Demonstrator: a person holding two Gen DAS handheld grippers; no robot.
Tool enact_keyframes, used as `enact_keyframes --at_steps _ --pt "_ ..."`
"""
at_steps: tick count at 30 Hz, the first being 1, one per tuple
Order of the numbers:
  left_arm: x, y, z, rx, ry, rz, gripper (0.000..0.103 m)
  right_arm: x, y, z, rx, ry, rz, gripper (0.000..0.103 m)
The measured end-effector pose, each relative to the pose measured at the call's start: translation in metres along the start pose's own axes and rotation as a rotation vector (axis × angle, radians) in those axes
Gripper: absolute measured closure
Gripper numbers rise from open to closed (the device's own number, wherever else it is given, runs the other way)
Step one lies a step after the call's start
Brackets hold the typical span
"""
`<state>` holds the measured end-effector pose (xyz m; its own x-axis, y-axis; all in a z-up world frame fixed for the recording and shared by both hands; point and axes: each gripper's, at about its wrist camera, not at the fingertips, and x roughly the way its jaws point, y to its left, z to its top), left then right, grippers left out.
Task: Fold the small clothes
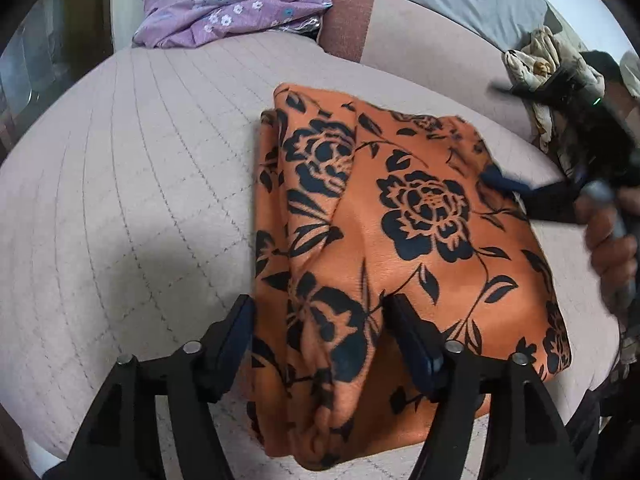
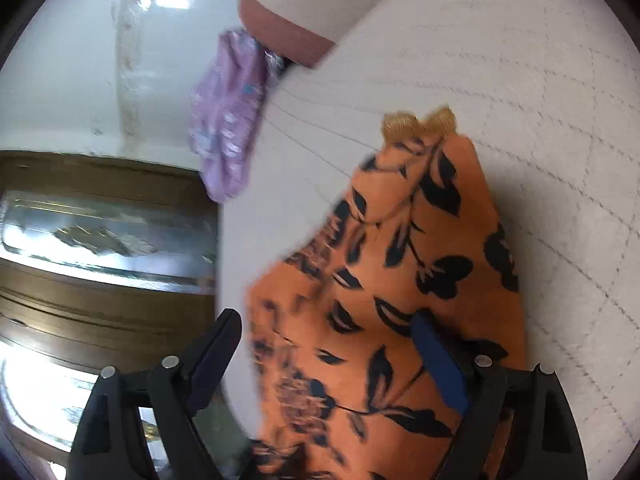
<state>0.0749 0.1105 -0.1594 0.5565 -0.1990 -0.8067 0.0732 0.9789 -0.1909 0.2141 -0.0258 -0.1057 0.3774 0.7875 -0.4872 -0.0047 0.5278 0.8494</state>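
An orange cloth with a black flower print point(image 1: 400, 216) lies folded on the quilted beige bed cover point(image 1: 140, 160). My left gripper point(image 1: 320, 320) stands open over the cloth's near left part. One finger is at the cloth's left edge and the other rests on top, with no pinch visible. My right gripper point(image 1: 498, 133), blurred and held by a hand point(image 1: 612, 240), is at the cloth's far right corner. In the right wrist view the right gripper point(image 2: 324, 332) is open. The orange cloth point(image 2: 400, 260) runs between its fingers, with a frayed corner pointing away.
A crumpled purple flowered garment point(image 1: 232, 8) point(image 2: 228, 120) lies at the bed's far edge beside a brown-ended bolster point(image 1: 348, 16). A heap of beige patterned cloth point(image 1: 536, 64) sits far right. Dark wooden furniture with glass point(image 2: 100, 220) stands beyond the bed's edge.
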Motion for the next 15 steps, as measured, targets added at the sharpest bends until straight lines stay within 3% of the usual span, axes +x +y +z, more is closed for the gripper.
enact_keyframes --at_steps 4,7,9,12,15 --pt "-0.001 0.003 -0.001 0.018 -0.011 0.007 0.029 -0.003 0.028 0.022 -0.102 -0.021 0.056 0.013" --pt "0.001 0.001 -0.002 0.014 -0.016 -0.006 0.027 0.021 -0.006 0.046 -0.054 -0.028 -0.099 0.013" --pt "-0.002 0.002 -0.004 0.022 -0.018 -0.002 0.027 0.023 -0.035 0.048 0.074 -0.061 -0.049 0.014" --pt "-0.001 0.003 -0.002 0.011 -0.023 -0.003 0.027 -0.008 -0.012 0.026 0.0 -0.088 -0.03 0.014" --pt "-0.003 0.001 -0.007 0.012 -0.03 0.003 0.027 -0.041 0.011 -0.021 -0.102 -0.041 0.052 0.014"
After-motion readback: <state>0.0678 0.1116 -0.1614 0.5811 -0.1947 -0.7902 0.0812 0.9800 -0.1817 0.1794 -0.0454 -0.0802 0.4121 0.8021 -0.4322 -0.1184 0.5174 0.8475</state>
